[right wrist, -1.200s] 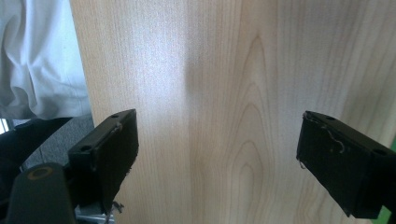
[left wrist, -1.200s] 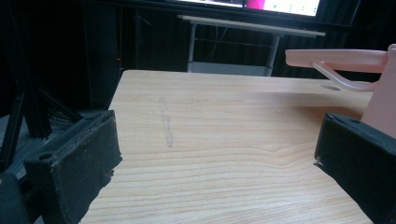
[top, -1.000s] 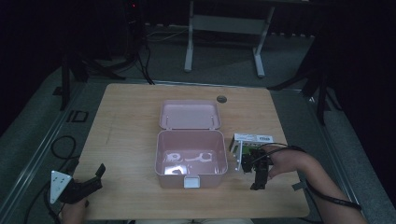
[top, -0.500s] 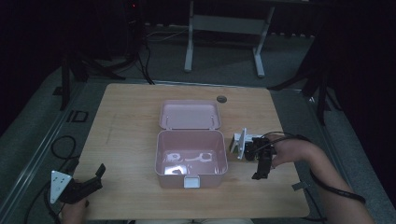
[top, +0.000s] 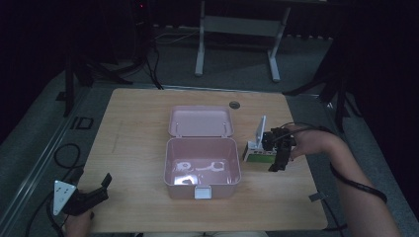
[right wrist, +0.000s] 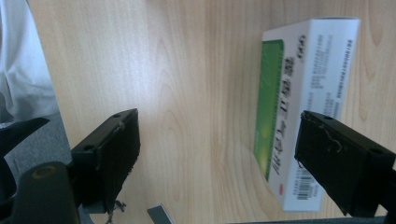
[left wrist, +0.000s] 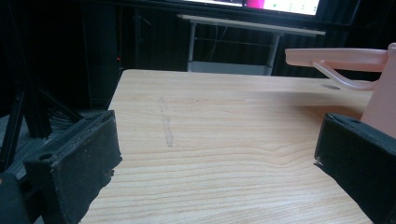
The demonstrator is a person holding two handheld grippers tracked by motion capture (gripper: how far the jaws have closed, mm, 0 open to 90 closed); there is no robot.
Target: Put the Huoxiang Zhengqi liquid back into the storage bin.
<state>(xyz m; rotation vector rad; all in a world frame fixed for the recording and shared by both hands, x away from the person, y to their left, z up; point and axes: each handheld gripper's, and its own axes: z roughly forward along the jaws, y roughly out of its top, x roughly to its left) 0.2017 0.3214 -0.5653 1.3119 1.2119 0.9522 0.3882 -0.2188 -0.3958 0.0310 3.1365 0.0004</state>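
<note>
Your right gripper (top: 276, 160) hangs over the right side of the table (top: 138, 123), just beside the open pink box (top: 202, 170), with its jaws spread wide and nothing between them. The white and green carton (top: 258, 154) lies flat on the wood right under that gripper, between it and the box's right wall, close to the wall. In the right gripper view the carton (right wrist: 303, 107) sits off toward one jaw: that jaw crosses in front of the carton's printed white face near the barcode end, while the other jaw stands well apart over bare wood, so the carton is not centred in the gap. Whether the nearer jaw touches the carton, you cannot tell from these views. Your right hand (top: 316, 143) grips the tool from the table's right edge. The pink box stands in the middle of the table with its lid (top: 200, 121) laid back, and pale items rest on its floor. Your left gripper (top: 91, 197) lies low at the near left corner, its jaws also wide apart and holding nothing, as the left gripper view shows over bare wood (left wrist: 210, 140).
</note>
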